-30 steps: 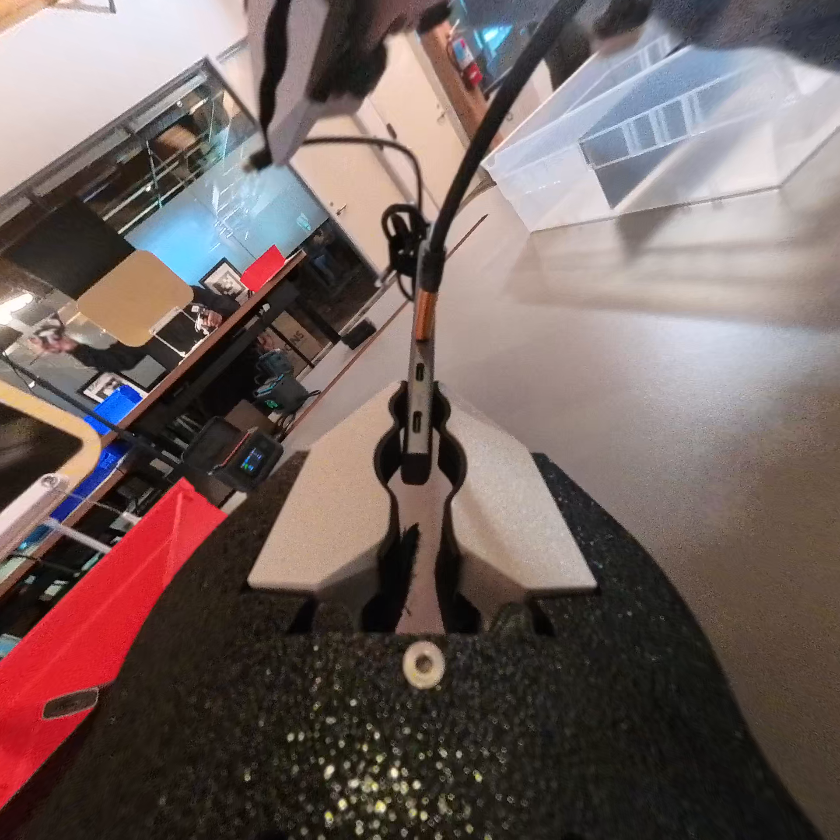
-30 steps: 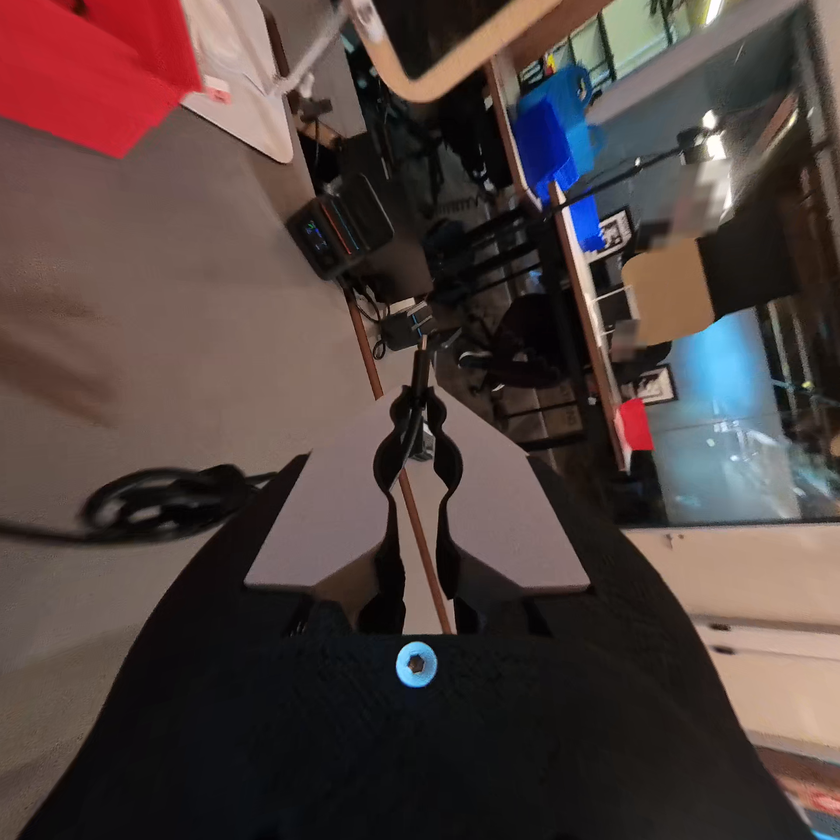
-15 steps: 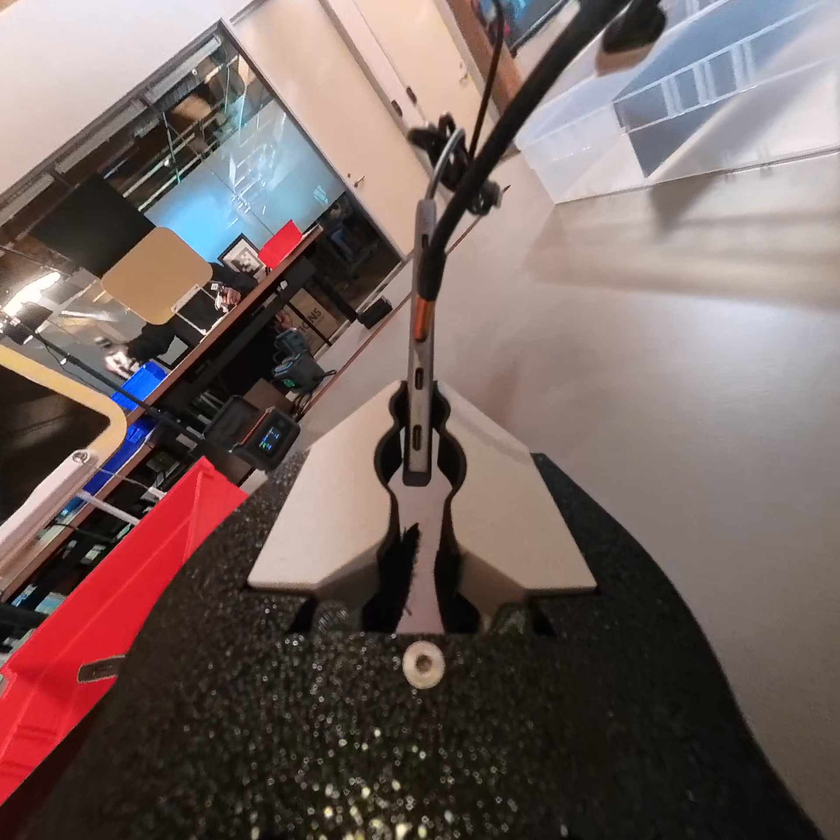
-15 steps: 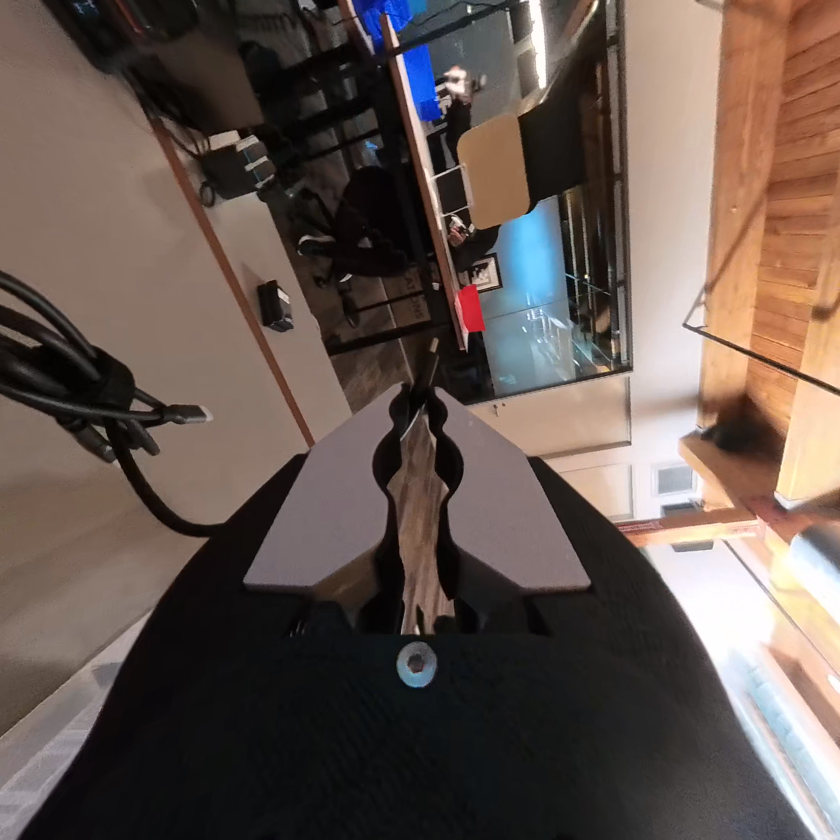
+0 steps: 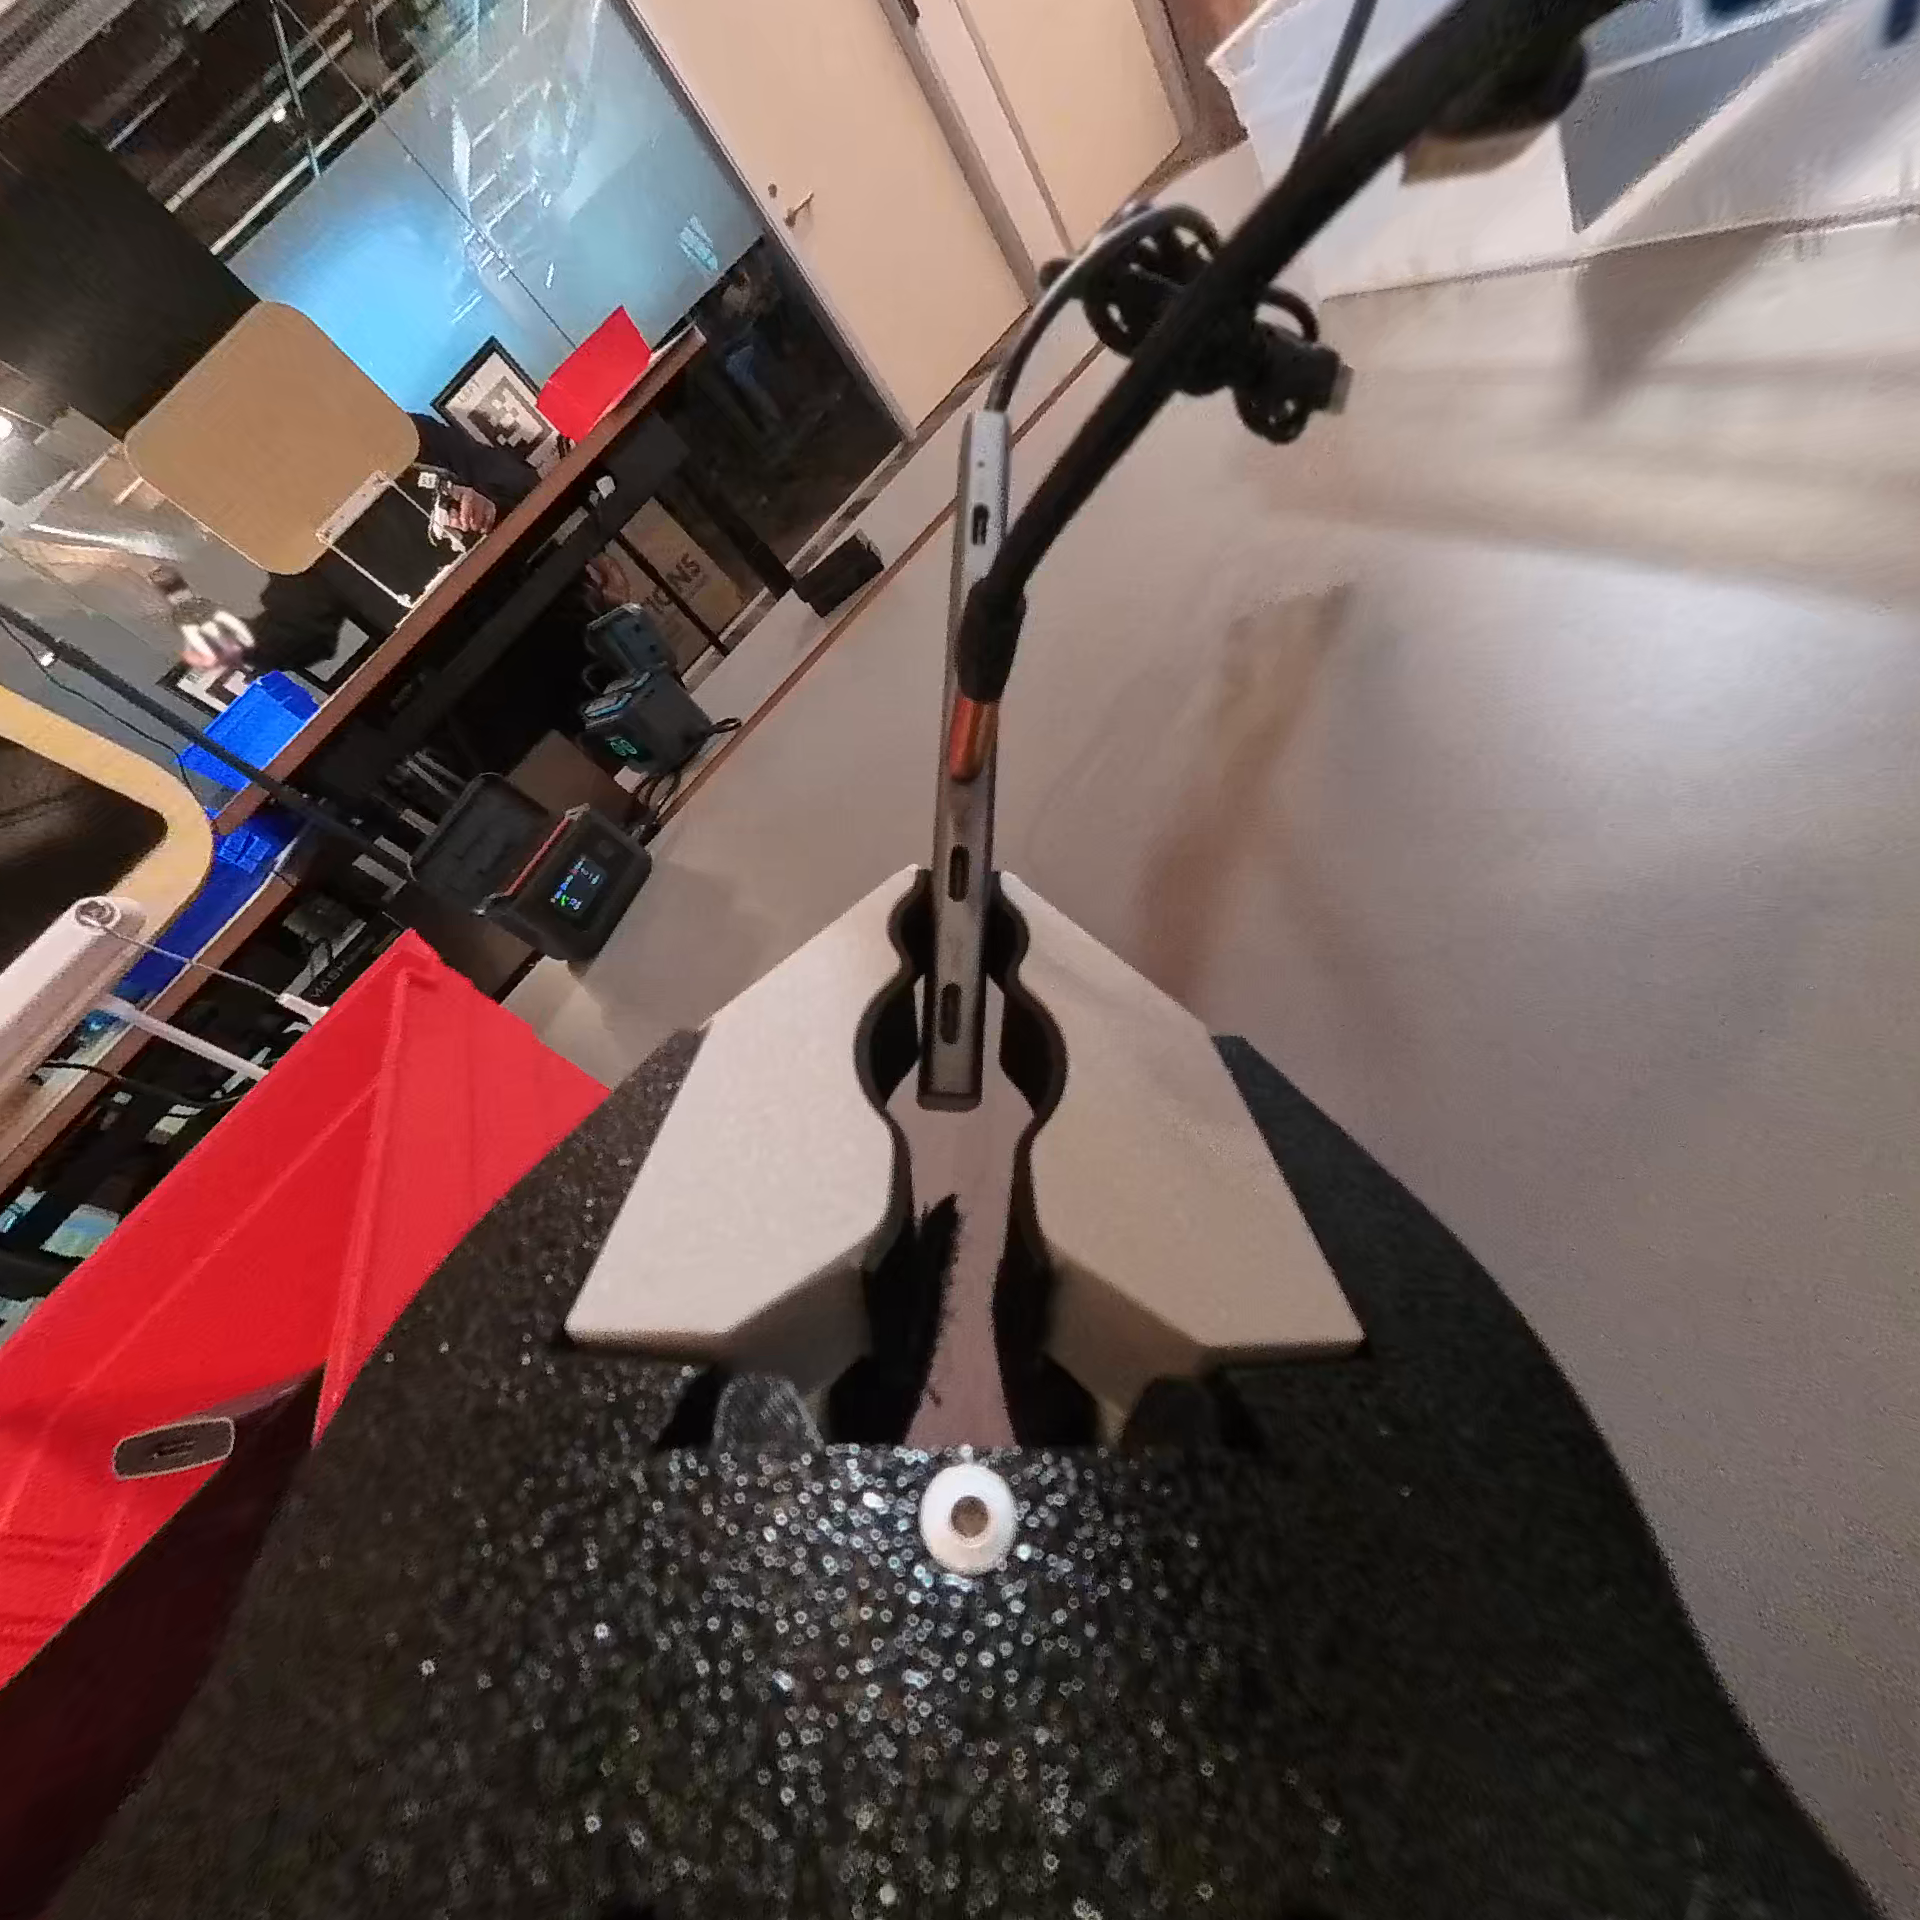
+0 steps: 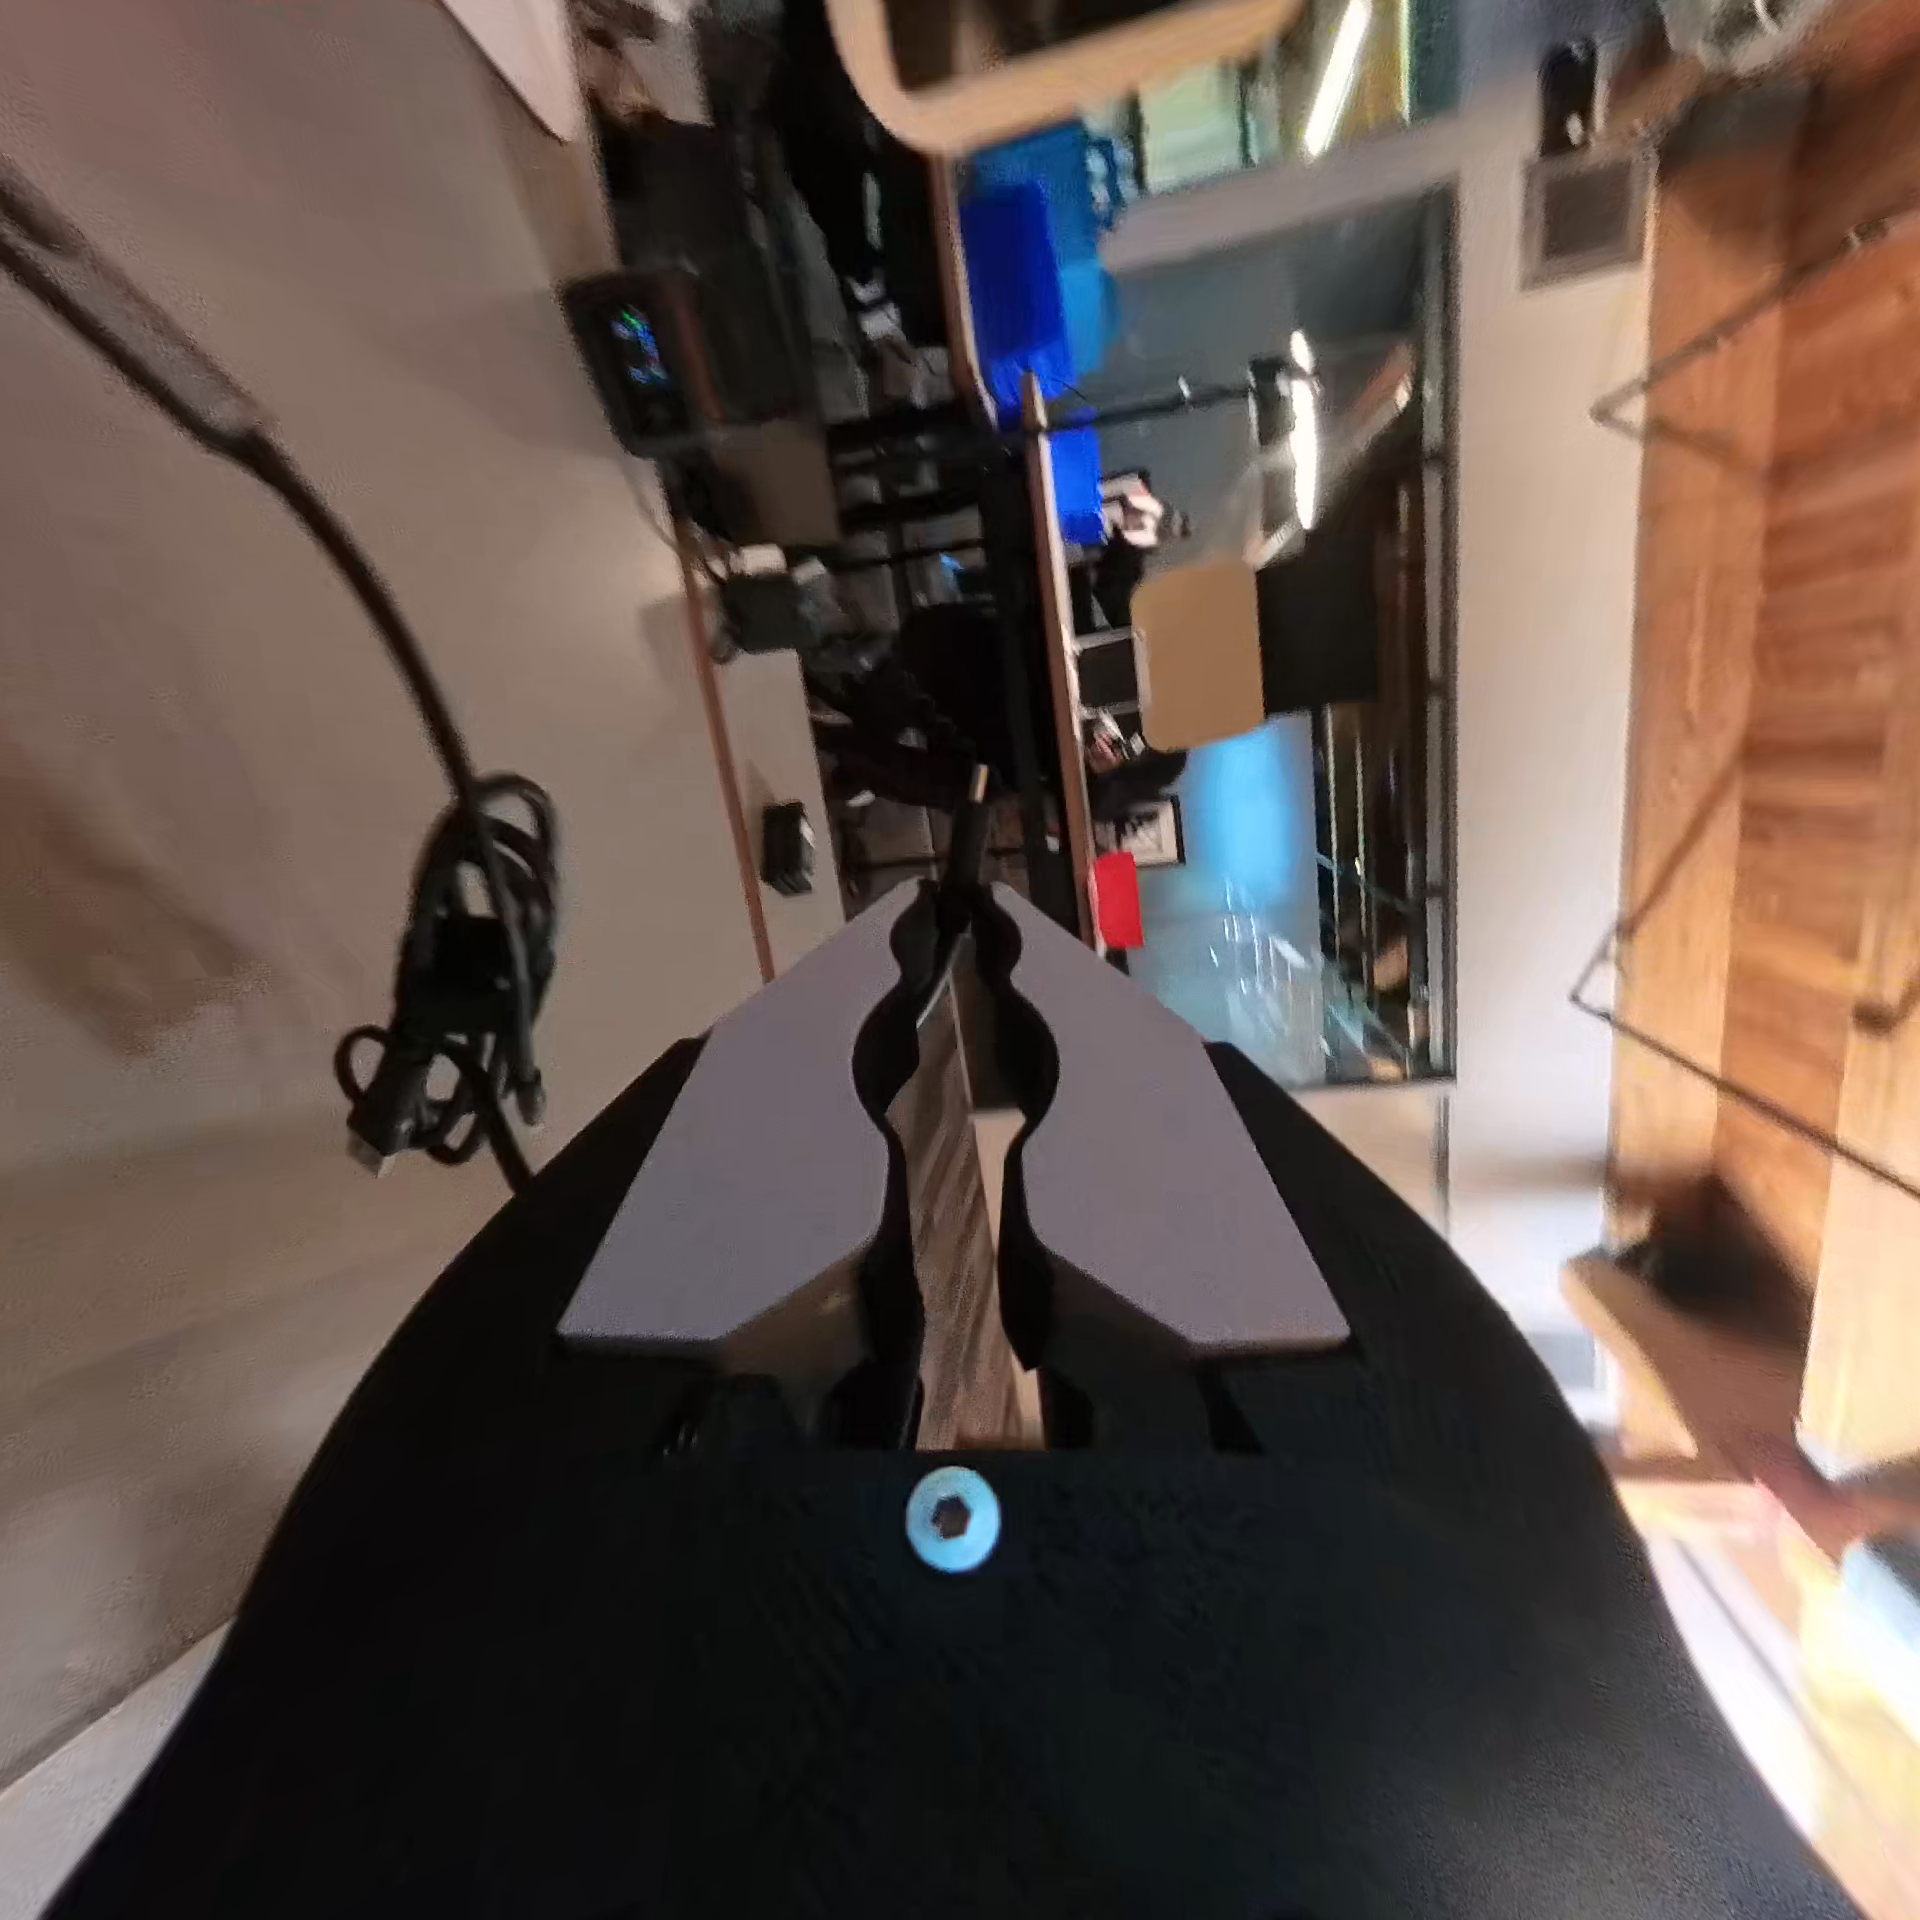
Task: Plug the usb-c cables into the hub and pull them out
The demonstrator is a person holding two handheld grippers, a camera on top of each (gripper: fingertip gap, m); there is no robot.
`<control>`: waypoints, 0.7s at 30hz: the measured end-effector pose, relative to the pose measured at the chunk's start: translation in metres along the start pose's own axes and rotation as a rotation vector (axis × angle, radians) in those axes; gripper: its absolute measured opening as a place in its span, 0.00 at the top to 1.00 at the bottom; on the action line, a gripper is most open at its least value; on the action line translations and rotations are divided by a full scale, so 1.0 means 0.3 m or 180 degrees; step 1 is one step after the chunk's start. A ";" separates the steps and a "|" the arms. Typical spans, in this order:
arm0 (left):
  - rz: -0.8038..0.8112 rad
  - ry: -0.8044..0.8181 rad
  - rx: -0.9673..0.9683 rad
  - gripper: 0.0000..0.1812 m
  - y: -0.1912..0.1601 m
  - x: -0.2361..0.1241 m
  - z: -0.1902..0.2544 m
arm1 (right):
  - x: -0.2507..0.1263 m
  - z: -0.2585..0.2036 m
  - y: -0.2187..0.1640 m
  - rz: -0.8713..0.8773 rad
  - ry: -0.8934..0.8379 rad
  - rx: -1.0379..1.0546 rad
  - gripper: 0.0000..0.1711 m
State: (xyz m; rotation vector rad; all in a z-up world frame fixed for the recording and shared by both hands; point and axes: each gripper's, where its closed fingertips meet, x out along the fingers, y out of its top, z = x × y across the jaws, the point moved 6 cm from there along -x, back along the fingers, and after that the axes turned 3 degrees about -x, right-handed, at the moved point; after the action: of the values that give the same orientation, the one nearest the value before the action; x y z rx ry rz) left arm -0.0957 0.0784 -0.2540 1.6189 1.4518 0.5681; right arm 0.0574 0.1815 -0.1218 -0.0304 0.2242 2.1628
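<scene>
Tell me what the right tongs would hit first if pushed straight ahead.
Nothing close, apparently: the right tongs, shut on the cable plug, point past the table edge toward distant room furniture. Depth is unclear.

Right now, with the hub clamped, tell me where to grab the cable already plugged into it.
Grip the black cable by its stiff orange-collared plug, not the bent cord. Come from the hub's open port edge, facing the left wrist camera, and pull straight out.

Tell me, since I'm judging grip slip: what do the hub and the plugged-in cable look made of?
The hub, clamped in the left tool, looks like brushed grey metal, probably aluminium: an even satin sheen and crisp port cutouts. The cable plugged into it looks rubbery matte black, with a glossy copper-coloured plug collar, possibly metal.
</scene>
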 end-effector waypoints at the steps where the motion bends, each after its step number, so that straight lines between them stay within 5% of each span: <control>1: 0.0026 0.0007 -0.0021 0.96 0.003 -0.002 -0.003 | 0.001 0.027 -0.035 -0.0149 -0.0109 0.0039 0.97; 13: 0.0962 0.0095 -0.1131 0.96 0.084 -0.146 -0.139 | -0.030 0.380 -0.455 -0.0965 -0.0996 0.0769 0.97; 21: 0.0513 0.0270 -0.0727 0.96 0.098 -0.133 -0.211 | -0.050 0.428 -0.382 -0.0250 -0.0900 0.1517 0.97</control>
State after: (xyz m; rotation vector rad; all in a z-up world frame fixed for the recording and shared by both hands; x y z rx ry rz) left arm -0.1386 0.0605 -0.1884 1.5531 1.2720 0.8717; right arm 0.1682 0.2545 -0.0112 0.5248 0.5558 1.9585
